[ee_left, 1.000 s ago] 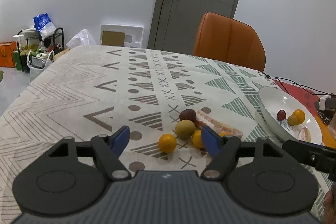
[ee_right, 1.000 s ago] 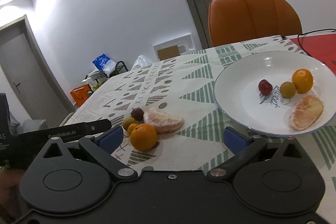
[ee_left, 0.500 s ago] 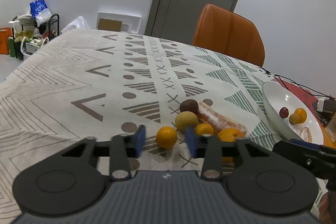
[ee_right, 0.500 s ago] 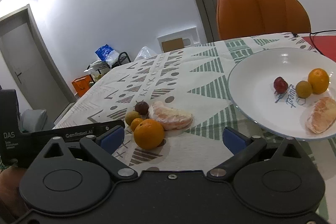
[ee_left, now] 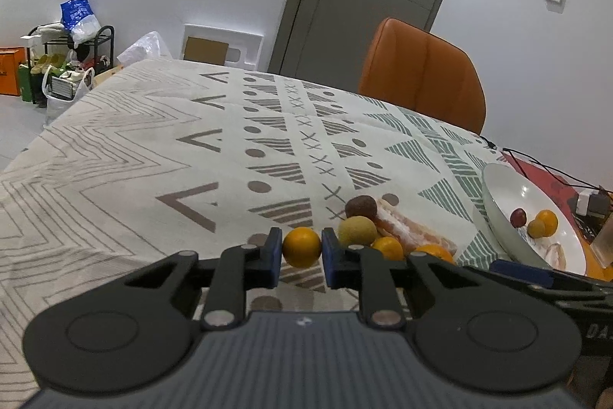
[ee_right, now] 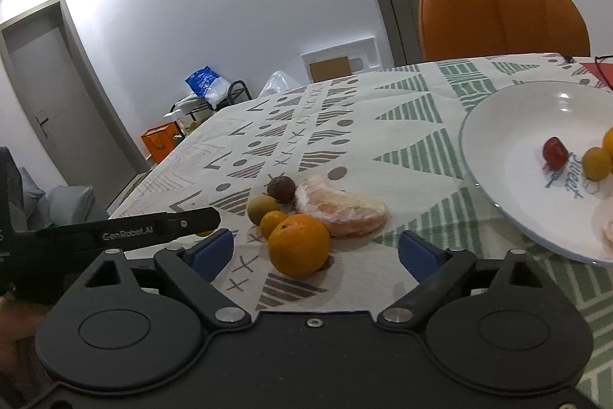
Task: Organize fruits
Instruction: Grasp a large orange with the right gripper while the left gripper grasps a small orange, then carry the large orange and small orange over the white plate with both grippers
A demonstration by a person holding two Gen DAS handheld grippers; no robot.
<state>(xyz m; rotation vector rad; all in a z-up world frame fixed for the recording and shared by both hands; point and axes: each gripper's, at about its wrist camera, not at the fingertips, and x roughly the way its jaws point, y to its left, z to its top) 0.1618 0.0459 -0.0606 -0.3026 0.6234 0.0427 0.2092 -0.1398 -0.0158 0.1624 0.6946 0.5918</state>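
Observation:
My left gripper [ee_left: 302, 245] is shut on a small orange fruit [ee_left: 302, 247] that rests on the patterned tablecloth, both blue pads touching its sides. Just to its right lie a yellow-green fruit [ee_left: 357, 230], a dark brown fruit [ee_left: 361, 206], another small orange fruit [ee_left: 387, 248] and a peeled citrus wedge [ee_left: 406, 230]. In the right wrist view a large orange [ee_right: 299, 244] sits between the wide jaws of my right gripper [ee_right: 316, 250]. Those jaws are closing, with clear gaps on both sides of the orange. The wedge [ee_right: 341, 211] lies just behind it.
A white plate [ee_right: 479, 156] at the right holds a red fruit [ee_right: 554, 151], a yellow fruit [ee_right: 595, 162] and other pieces. The left tool's black side arm [ee_right: 115, 234] crosses the right view's left edge. An orange chair [ee_left: 421, 75] stands at the table's far side.
My left jaws have closed from wide apart onto the small orange fruit. My right gripper has shifted left toward the fruit pile, so the large orange now lies between its jaws, which have narrowed slightly.

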